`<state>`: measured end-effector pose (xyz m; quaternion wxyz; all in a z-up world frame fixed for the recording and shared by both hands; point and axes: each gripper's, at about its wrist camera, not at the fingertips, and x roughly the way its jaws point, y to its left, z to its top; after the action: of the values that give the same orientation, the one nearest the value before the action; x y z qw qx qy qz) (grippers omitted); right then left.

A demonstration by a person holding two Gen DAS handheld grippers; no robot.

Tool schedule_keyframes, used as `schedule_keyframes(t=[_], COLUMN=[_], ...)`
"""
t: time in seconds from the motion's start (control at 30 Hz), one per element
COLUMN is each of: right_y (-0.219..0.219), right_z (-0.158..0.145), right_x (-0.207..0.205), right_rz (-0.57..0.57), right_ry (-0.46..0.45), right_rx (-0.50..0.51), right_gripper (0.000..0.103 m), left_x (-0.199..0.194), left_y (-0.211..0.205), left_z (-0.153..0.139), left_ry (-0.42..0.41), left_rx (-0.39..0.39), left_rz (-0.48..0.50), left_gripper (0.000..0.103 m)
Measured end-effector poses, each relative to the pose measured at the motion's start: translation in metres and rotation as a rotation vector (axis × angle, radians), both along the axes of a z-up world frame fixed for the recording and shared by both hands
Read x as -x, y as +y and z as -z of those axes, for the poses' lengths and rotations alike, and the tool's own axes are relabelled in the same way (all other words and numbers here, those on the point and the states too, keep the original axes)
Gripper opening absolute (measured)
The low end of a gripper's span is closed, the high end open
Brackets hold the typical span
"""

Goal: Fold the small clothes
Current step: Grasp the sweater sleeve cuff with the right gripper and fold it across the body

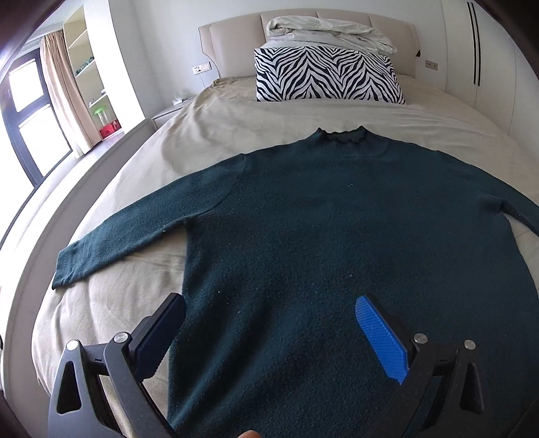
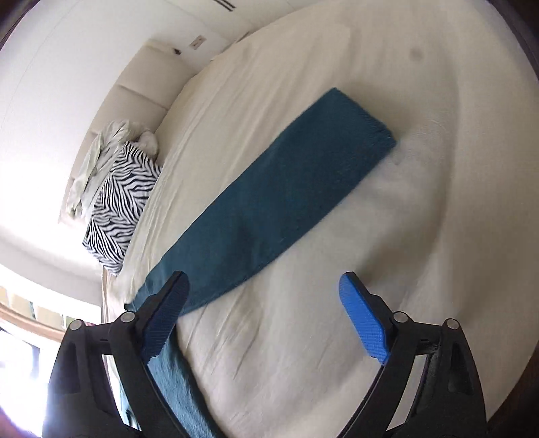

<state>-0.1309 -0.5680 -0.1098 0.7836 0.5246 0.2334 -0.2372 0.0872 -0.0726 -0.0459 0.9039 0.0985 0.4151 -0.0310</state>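
The jaws of both grippers stand wide apart and hold nothing. The left gripper [image 1: 269, 323], with black arms and blue ribbed pads, hangs over the lower part of a dark teal knitted sweater [image 1: 337, 236]. This sweater lies flat and spread out on the bed with a cream sheet [image 1: 215, 111], its frilled collar [image 1: 342, 136] pointing toward the padded beige headboard [image 1: 232, 40]. Its left sleeve [image 1: 134, 236] stretches out sideways across the sheet. Beyond the collar, well apart from it, a zebra-striped pillow [image 1: 326, 75] leans against the headboard, and a crumpled pale blanket [image 1: 323, 32] rests on top of it.

The right gripper [image 2: 264, 303] hovers above the right sleeve [image 2: 286, 188], which lies straight on the sheet with its cuff [image 2: 363, 114] at the far end. One pad [image 2: 165, 316] is over the sleeve near the shoulder; the other pad [image 2: 363, 316] is over bare sheet.
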Motion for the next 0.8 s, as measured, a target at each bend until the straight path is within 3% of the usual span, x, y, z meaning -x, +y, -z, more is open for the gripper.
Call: schedule_keyframes(t=[0.1, 0.2, 0.27, 0.37, 0.43, 0.47, 0.53, 0.67, 0.8], right_y=[-0.039, -0.075, -0.096, -0.122, -0.132, -0.136, -0.133, -0.106, -0.041], right_z=[0.016, 0.023, 0.027, 0.033, 0.033, 0.032, 0.021, -0.022, -0.074], right_x=[-0.003, -0.011, -0.021, -0.037, -0.048, -0.053, -0.071, -0.125, -0.216], right_rz=[0.044, 0.081, 0.102, 0.118, 0.120, 0.125, 0.125, 0.039, -0.158], right_ry=[-0.039, -0.089, -0.093, -0.063, -0.022, -0.006, 0.013, 0.054, 0.074], right_rx=[-0.048, -0.054, -0.055, -0.040, -0.018, -0.011, 0.016, 0.157, 0.320], right_gripper=[0.081, 0.079, 0.071, 0.048, 0.025, 0.021, 0.010, 0.008, 0.007], left_x=[-0.012, -0.027, -0.037, -0.051, -0.059, -0.063, -0.069, -0.079, -0.087], left_y=[-0.014, -0.016, -0.017, -0.020, -0.020, -0.019, -0.015, 0.001, 0.021], left_z=[0.000, 0.001, 0.004, 0.015, 0.024, 0.029, 0.036, 0.038, 0.033], left_ry=[0.003, 0.070, 0.096, 0.156, 0.205, 0.226, 0.257, 0.266, 0.237], left_rx=[0.018, 0.166, 0.235, 0.303, 0.350, 0.369, 0.409, 0.479, 0.530], left_rz=[0.019, 0.048, 0.055, 0.071, 0.089, 0.093, 0.091, 0.071, 0.038], left_gripper=[0.103, 0.103, 0.099, 0.084, 0.068, 0.062, 0.056, 0.056, 0.057])
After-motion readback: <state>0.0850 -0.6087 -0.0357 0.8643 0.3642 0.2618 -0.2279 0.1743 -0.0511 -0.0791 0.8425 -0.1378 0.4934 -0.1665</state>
